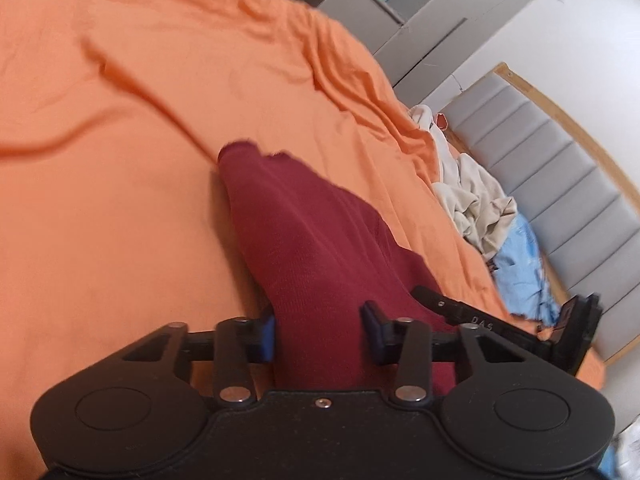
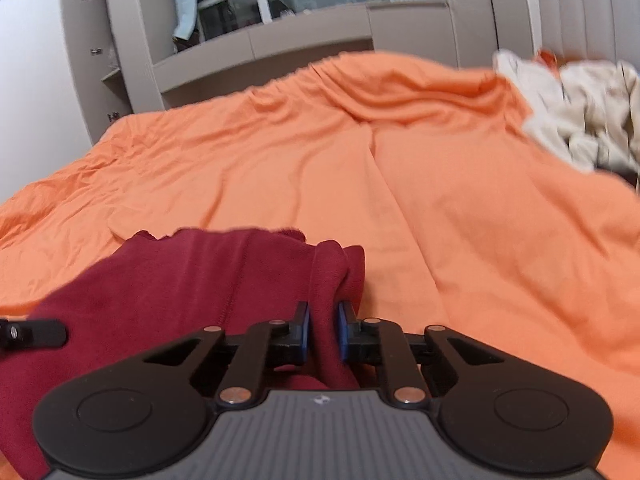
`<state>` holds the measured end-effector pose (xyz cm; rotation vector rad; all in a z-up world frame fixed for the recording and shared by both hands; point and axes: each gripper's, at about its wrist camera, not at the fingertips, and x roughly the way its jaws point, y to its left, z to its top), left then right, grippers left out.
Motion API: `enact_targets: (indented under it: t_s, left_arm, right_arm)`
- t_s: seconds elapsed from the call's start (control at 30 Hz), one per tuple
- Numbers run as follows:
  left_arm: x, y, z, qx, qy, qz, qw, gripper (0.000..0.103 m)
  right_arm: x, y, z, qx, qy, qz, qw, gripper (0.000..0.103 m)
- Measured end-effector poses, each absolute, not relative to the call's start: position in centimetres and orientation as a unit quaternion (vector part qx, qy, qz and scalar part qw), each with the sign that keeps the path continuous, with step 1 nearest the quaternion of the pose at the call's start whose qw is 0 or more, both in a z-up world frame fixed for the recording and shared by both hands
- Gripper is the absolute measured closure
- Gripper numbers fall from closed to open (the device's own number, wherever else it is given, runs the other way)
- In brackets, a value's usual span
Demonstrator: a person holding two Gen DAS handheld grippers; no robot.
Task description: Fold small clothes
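A dark red knit garment point(image 1: 304, 232) lies on the orange bed sheet point(image 1: 120, 160), stretched out away from the camera. My left gripper point(image 1: 320, 330) straddles its near end with the jaws well apart; the cloth runs between and under the blue pads point(image 1: 267, 336), and no pinch shows. In the right wrist view the same garment point(image 2: 180, 280) spreads to the left, and my right gripper point(image 2: 323, 332) is shut on a bunched fold of its right edge. Part of the other gripper shows at each view's edge.
A heap of cream clothes point(image 1: 472, 200) and a light blue cloth point(image 1: 520, 264) lie at the bed's right side by a grey padded headboard point(image 1: 560, 184). Grey cupboards and shelves point(image 2: 280, 40) stand beyond the far edge of the wrinkled orange sheet point(image 2: 480, 220).
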<state>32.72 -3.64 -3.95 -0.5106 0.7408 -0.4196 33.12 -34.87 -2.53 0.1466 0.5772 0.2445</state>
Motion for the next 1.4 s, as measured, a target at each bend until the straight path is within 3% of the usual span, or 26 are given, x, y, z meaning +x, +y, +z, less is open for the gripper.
enact_targets:
  t_s: [0.3,0.53,0.67,1.07,1.4]
  left_arm:
    - [30.1,-5.3,2.2,-0.141,0.276,-0.21,0.927,0.072]
    - [28.5,-2.8,5.5,-0.101,0.243,-0.178,0.948,0.072]
    - [27.6,0.2,6.3,-0.108,0.236,-0.144,0.955,0.072]
    - [28.7,3.7,0.9,-0.07,0.313,-0.063,0.945,0.067]
    - [27.7,2.7,-0.9,-0.032,0.296,-0.035,0.954,0.058]
  right_arm:
    - [31.4,-33.3,1.0,0.115,0.197,0.164,0.96,0.088]
    - [33.1,-30.6,1.1,0.214,0.203,0.221,0.93,0.088]
    - [34.5,-28.4,0.2,0.216,0.209,0.231,0.925,0.088]
    - [36.5,-25.9,-3.5,0.182,0.265,0.194,0.927,0.088]
    - [36.0,-25.7,-4.9,0.179,0.289,0.178,0.923,0.08]
